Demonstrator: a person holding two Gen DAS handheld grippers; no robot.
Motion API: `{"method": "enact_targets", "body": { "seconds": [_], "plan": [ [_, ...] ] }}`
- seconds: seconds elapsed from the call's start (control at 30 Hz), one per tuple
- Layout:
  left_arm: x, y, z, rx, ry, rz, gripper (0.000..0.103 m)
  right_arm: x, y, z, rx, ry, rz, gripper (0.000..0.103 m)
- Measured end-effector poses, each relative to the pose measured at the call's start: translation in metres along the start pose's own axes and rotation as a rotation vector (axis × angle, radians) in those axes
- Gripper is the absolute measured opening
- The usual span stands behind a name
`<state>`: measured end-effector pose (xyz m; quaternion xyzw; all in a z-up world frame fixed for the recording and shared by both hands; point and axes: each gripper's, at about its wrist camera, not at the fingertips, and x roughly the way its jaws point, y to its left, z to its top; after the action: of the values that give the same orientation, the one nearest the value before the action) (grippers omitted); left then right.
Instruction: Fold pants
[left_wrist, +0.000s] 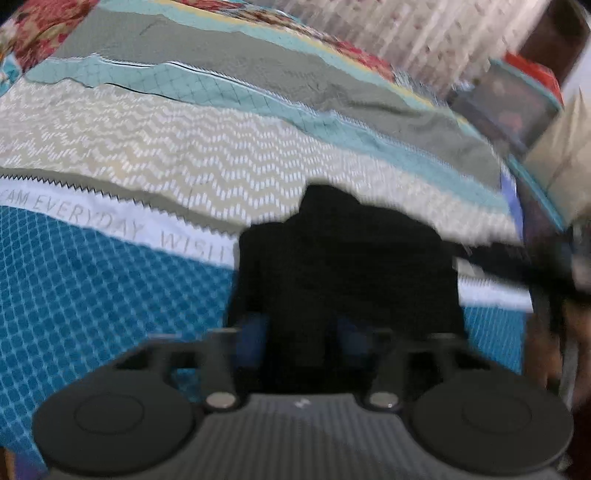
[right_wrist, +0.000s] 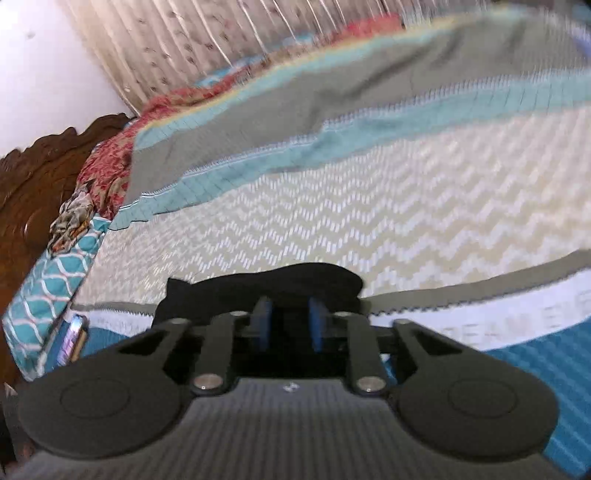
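Together, we lift black pants (left_wrist: 343, 258) over a patterned bedspread (left_wrist: 147, 158), each claw pinching a fold of the dark cloth. At the left gripper (left_wrist: 303, 332), the blue pads (left_wrist: 253, 332) sit buried in fabric that bunches up ahead of the fingers and trails off toward the right, so its jaws look pressed onto the garment. At the right gripper (right_wrist: 287, 325), the blue pads (right_wrist: 263, 321) stand a little apart with black cloth between them, and the pants (right_wrist: 266, 284) spread just beyond the fingertips, above the bedspread's (right_wrist: 332, 206) chevron band. Both views are smeared by motion. We judge that the garment's long axis runs between the two claws, with neither hand clearly nearer the bedspread; the coming fold seems to turn on bringing one held end toward the other.
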<state>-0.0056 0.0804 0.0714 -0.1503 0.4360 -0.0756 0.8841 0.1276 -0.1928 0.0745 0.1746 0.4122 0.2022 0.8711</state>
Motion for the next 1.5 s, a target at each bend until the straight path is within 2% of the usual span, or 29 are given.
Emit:
{"method": "enact_targets", "body": {
  "seconds": [0.1, 0.2, 0.3, 0.37, 0.43, 0.5, 0.63, 0.7, 0.8, 0.93, 1.13, 1.3, 1.5],
  "plan": [
    [0.001, 0.004, -0.019, 0.029, -0.004, 0.056, 0.019, 0.042, 0.026, -0.009, -0.053, 0.162, -0.045, 0.005],
    [0.002, 0.020, -0.032, -0.021, 0.011, 0.067, 0.020, 0.077, 0.047, -0.024, -0.148, 0.212, -0.122, 0.004],
    [-0.002, 0.022, -0.035, -0.021, 0.001, 0.064, 0.021, 0.074, 0.044, -0.029, -0.092, 0.204, -0.104, 0.004],
    [-0.004, 0.018, -0.032, -0.008, 0.002, 0.075, 0.026, 0.069, 0.040, -0.024, -0.098, 0.197, -0.095, 0.003],
    [-0.012, 0.015, -0.025, -0.006, -0.009, 0.063, 0.027, 0.057, 0.038, -0.020, -0.093, 0.153, -0.088, 0.005],
    [-0.026, 0.014, -0.017, -0.008, -0.051, 0.044, 0.029, 0.032, 0.029, -0.014, -0.064, 0.075, -0.063, 0.017],
    [-0.044, 0.003, 0.004, 0.033, -0.133, 0.036, 0.034, -0.023, 0.018, -0.027, -0.049, -0.037, -0.029, 0.032],
    [-0.041, -0.009, 0.011, 0.080, -0.142, 0.071, 0.040, -0.046, 0.010, -0.036, -0.031, -0.062, -0.008, 0.053],
    [-0.026, -0.027, 0.012, 0.148, -0.119, 0.136, 0.040, -0.062, 0.001, -0.052, -0.003, -0.053, 0.015, 0.054],
    [-0.004, -0.044, -0.002, 0.219, -0.073, 0.198, 0.040, -0.073, 0.009, -0.075, -0.039, -0.040, 0.028, 0.054],
    [0.010, -0.039, -0.021, 0.234, -0.023, 0.267, 0.043, -0.054, 0.038, -0.094, -0.152, -0.022, 0.010, 0.053],
    [0.012, -0.039, -0.025, 0.236, -0.013, 0.284, 0.047, -0.025, 0.038, -0.106, -0.134, 0.066, -0.048, 0.055],
    [0.014, -0.041, -0.025, 0.249, -0.019, 0.296, 0.048, -0.030, 0.033, -0.103, -0.108, 0.062, -0.038, 0.055]
  ]
}}
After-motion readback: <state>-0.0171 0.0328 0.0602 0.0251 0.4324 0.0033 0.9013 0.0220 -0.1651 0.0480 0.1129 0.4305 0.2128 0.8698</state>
